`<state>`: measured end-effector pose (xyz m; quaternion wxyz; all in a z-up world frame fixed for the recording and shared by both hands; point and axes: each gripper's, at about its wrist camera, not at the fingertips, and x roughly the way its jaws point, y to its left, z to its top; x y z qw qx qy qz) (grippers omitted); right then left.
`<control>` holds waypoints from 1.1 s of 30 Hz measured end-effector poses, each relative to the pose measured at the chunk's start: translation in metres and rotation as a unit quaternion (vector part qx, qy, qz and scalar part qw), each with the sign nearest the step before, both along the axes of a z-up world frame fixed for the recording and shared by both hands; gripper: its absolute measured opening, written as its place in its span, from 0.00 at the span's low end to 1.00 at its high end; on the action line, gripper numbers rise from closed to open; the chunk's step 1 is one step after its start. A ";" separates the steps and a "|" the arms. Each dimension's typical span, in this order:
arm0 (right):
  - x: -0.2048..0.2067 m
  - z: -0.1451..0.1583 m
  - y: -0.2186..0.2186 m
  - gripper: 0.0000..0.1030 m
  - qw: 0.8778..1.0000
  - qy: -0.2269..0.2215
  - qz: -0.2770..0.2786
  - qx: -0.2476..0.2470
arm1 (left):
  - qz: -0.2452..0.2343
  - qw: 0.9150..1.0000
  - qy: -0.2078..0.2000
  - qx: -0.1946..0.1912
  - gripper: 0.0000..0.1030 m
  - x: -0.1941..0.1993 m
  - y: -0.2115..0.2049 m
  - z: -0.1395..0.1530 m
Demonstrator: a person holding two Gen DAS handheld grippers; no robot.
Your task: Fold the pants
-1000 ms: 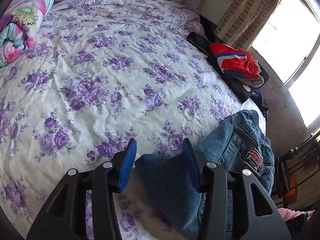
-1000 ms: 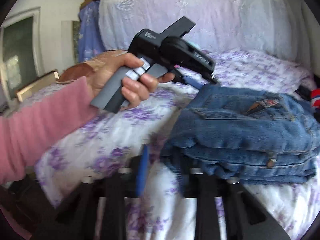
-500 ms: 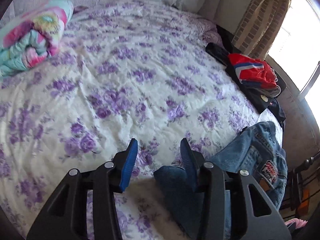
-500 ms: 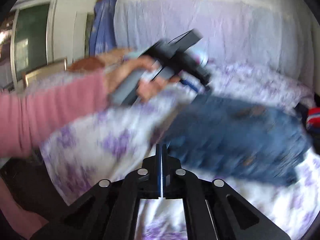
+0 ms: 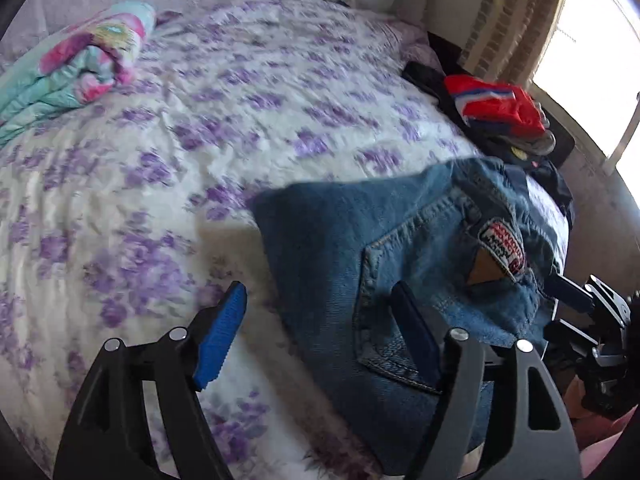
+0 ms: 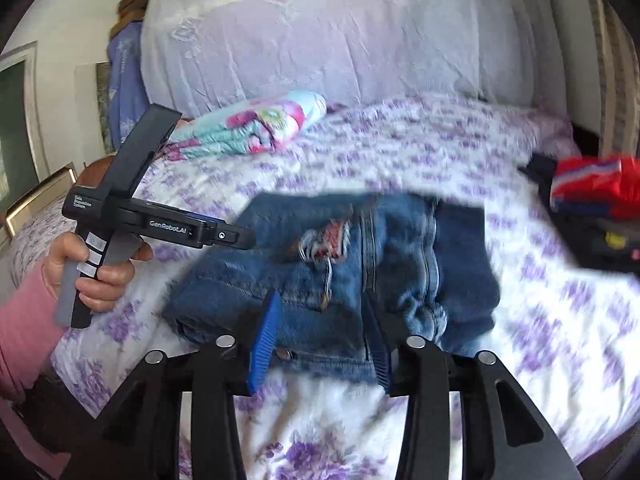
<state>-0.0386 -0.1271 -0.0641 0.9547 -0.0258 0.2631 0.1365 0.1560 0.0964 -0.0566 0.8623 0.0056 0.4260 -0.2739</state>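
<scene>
Bed (image 5: 168,168) — covered by a white spread with purple flowers; carries everything listed below.

Jeans (image 5: 400,248) — blue denim, folded into a thick stack, lying on the spread near the bed's edge. A back pocket and a brand patch face up. In the right wrist view the stack (image 6: 344,276) sits just ahead of the camera.

Left gripper (image 5: 320,320) — held in a hand (image 6: 100,276) with a pink sleeve. Its jaws have just been opening and now stand spread; one blue pad is over the bare spread, the other over the jeans pocket. No cloth is pinched between them.

Right gripper (image 6: 320,336) — jaws have just been opening and now stand apart above the near edge of the jeans, pinching nothing.

Rolled blanket (image 5: 80,68) — turquoise and pink, at the head end of the bed, well apart from the jeans.

Red garment (image 5: 496,108) — folded, with blue and white stripes, resting on dark clothes at the bed's far side.

Window (image 5: 592,52) — bright, beyond the red garment.
</scene>
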 end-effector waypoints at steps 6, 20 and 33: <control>0.074 0.059 0.001 0.44 0.981 0.074 0.149 0.099 | -0.021 0.993 -0.037 -0.110 0.69 -0.058 0.017 0.027; 0.163 0.033 0.005 0.50 0.956 0.219 0.153 0.119 | -0.018 0.998 -0.060 -0.016 0.76 -0.102 -0.043 0.000; 0.066 -0.024 -0.064 0.72 0.994 0.076 0.078 -0.009 | 0.037 0.995 -0.076 0.057 0.91 -0.094 -0.058 0.000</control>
